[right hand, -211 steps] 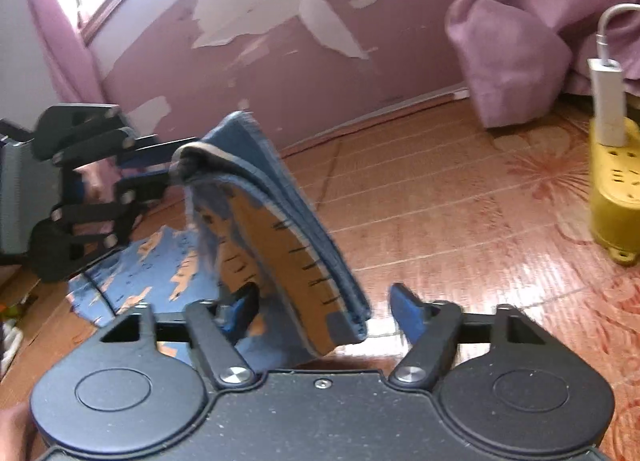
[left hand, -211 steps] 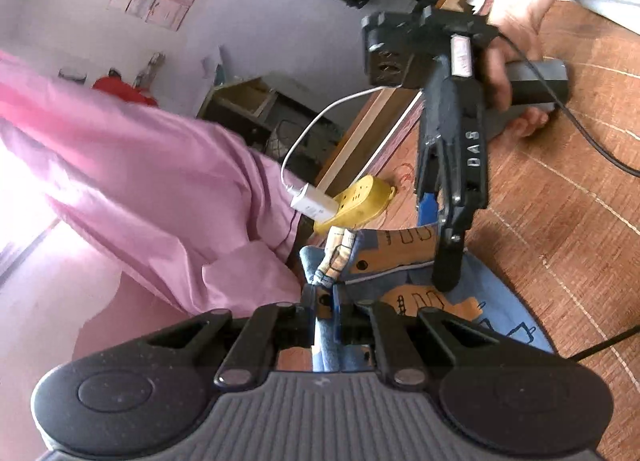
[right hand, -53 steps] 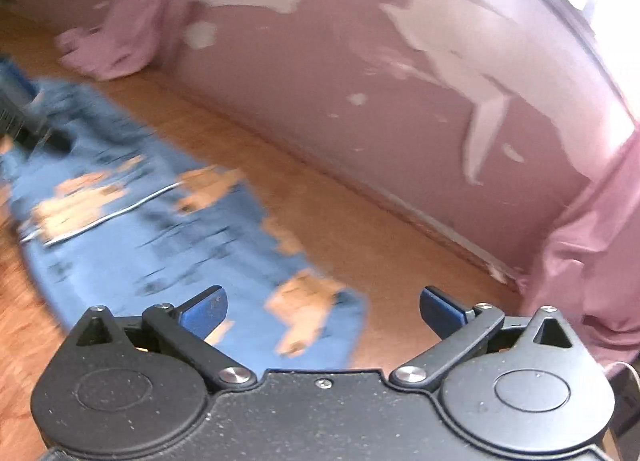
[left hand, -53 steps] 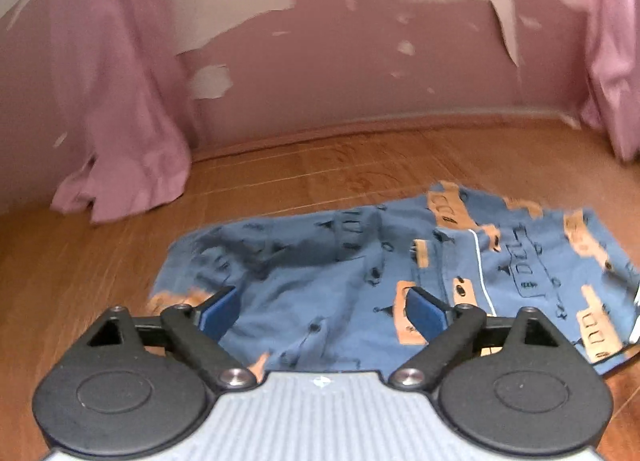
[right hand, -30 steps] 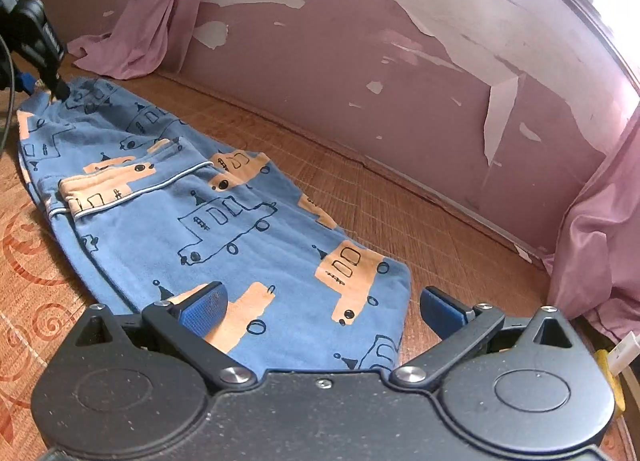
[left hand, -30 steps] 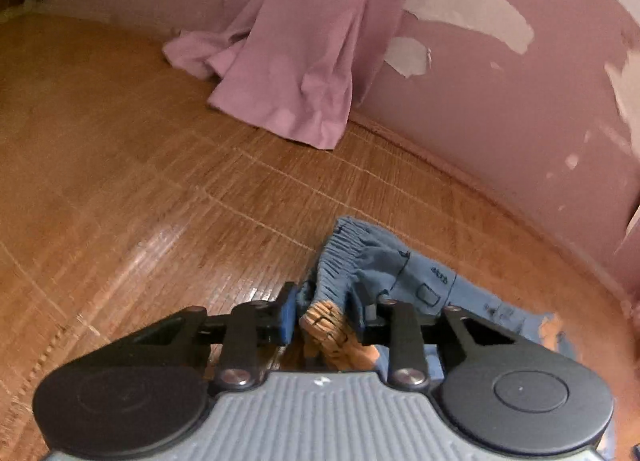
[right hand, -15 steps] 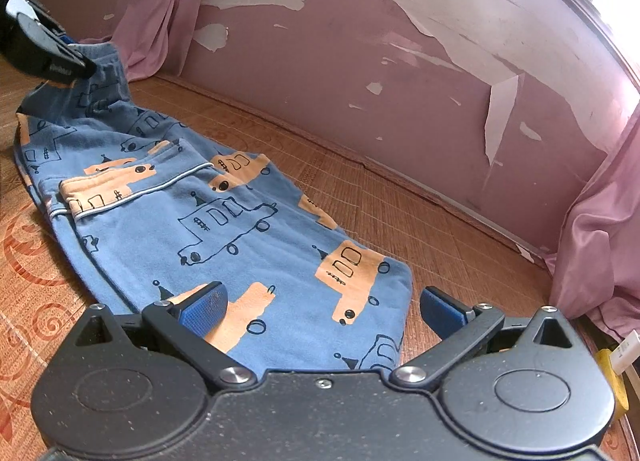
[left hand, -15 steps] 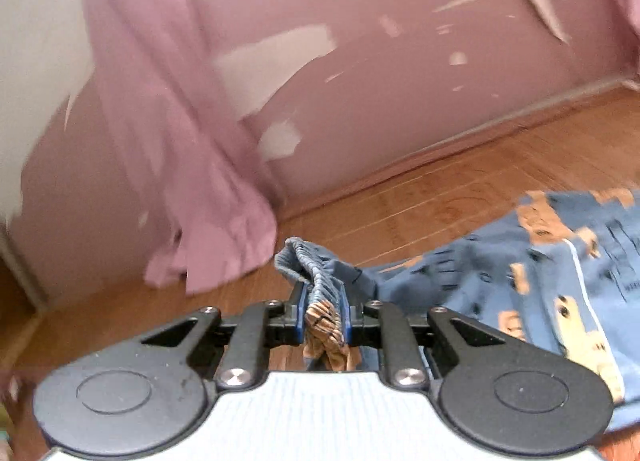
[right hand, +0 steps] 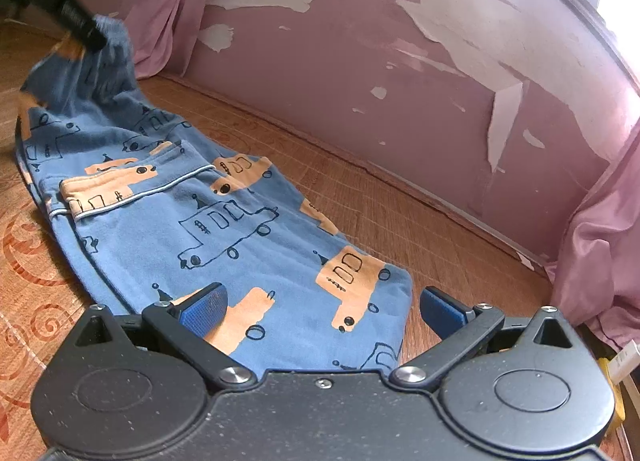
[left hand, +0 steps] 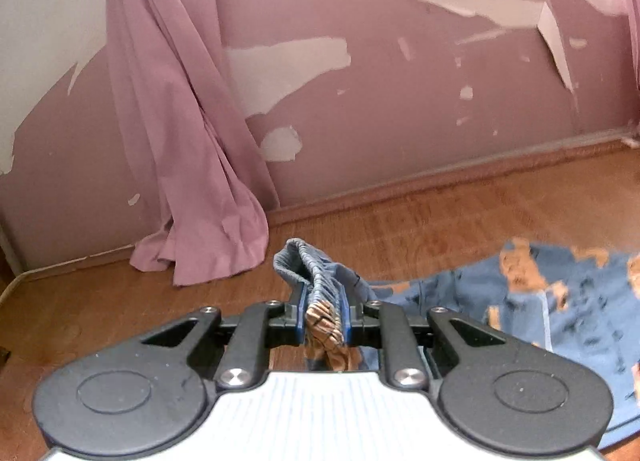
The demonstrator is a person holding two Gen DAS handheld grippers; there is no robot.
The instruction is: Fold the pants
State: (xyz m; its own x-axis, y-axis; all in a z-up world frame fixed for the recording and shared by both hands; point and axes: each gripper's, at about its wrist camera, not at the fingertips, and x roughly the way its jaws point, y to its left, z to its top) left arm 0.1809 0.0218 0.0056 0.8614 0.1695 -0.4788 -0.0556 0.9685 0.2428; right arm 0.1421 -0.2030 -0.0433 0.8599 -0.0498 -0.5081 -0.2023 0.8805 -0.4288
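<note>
Blue pants point(right hand: 208, 221) printed with orange vehicles lie stretched along a wooden floor point(right hand: 392, 213), running from about ten o'clock down toward five o'clock in the right wrist view. At the far ten o'clock end the left gripper point(left hand: 324, 315) has its jaws clenched on the gathered elastic waistband point(left hand: 316, 281), lifting that end off the floor while the rest stays flat. At the near end the right gripper point(right hand: 320, 307) hovers just above the leg hems, jaws spread wide and grasping nothing. Behind the pants runs a pink wall point(right hand: 400, 73) with peeling paint, and pink curtains point(left hand: 176, 165) pool on the floor at either end.
</note>
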